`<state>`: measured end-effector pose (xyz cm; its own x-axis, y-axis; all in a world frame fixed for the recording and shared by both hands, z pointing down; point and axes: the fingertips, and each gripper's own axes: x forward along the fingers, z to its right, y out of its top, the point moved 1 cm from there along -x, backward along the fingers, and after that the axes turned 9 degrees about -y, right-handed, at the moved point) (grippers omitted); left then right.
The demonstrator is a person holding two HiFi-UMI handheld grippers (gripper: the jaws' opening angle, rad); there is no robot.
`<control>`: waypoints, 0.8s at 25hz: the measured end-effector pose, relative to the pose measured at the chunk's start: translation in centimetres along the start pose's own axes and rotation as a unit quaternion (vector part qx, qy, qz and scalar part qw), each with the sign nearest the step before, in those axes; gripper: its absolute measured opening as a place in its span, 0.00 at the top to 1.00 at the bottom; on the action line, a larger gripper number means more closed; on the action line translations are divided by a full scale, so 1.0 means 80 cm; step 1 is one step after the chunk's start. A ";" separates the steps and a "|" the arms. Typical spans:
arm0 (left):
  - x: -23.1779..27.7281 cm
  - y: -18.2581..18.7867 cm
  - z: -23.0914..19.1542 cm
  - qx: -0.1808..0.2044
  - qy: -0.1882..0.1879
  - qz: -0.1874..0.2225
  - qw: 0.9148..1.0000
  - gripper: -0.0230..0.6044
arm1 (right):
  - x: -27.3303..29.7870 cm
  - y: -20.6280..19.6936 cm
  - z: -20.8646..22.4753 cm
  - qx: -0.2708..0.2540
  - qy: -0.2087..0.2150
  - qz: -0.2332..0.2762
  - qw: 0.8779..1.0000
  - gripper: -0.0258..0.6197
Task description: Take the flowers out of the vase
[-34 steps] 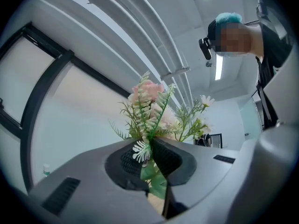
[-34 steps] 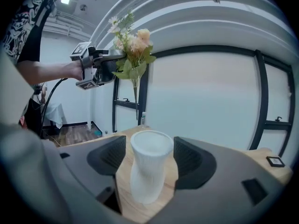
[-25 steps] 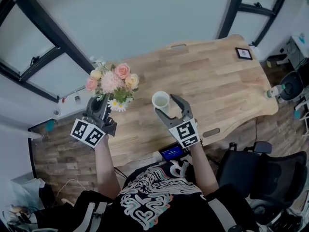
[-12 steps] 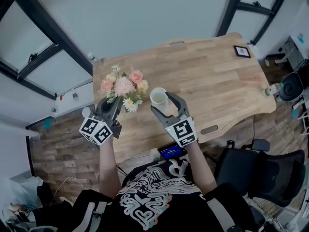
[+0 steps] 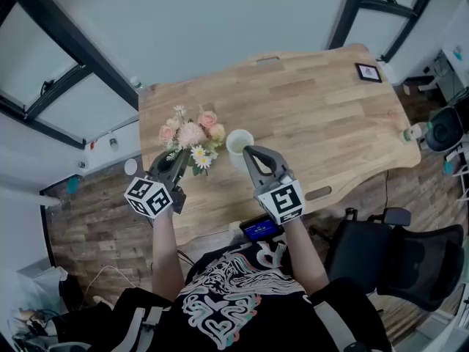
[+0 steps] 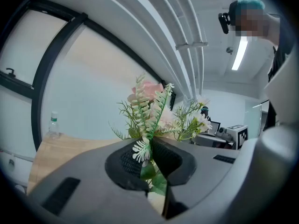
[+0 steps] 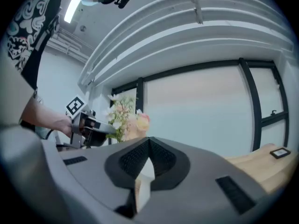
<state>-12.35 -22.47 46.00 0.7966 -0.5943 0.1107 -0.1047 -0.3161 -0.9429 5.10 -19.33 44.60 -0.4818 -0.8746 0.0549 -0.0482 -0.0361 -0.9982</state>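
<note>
- Our left gripper (image 5: 178, 166) is nearly closed, clamped on the stems of the flowers (image 5: 192, 133), which are out of the vase (image 5: 239, 142) and just to its left
- Our right gripper (image 5: 250, 153) has just been closing; its jaws now meet, nothing gripped as far as we see, tips at the vase's near side
- The vase stands empty and upright on the table (image 5: 330, 116)
- We judge the removal done; next we lay the flowers on a bare part of the table and ease the left jaws apart

Flower stems (image 6: 148, 171) largely hidden inside the left hand-held gripper (image 6: 152, 148).
</note>
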 end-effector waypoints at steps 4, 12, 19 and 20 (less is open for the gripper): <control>0.004 -0.037 -0.013 -0.041 0.007 -0.024 0.999 0.89 | -0.001 -0.001 -0.007 0.028 0.020 0.008 0.999 0.95; 0.026 -0.100 -0.036 -0.075 0.020 -0.078 0.994 0.89 | 0.010 -0.025 0.007 0.002 -0.017 -0.012 1.000 0.95; 0.040 -0.144 -0.061 -0.127 0.036 -0.093 0.987 0.89 | 0.012 -0.040 0.016 -0.003 -0.038 -0.031 0.999 0.95; 0.042 -0.151 -0.064 -0.134 0.036 -0.095 0.986 0.89 | 0.012 -0.041 0.017 -0.005 -0.041 -0.034 0.999 0.95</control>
<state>-11.41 -24.42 59.37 0.7742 -0.5524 0.3089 -0.1187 -0.6061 -0.7865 6.00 -20.69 47.93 -0.4045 -0.9066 0.1199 -0.0867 -0.0925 -0.9919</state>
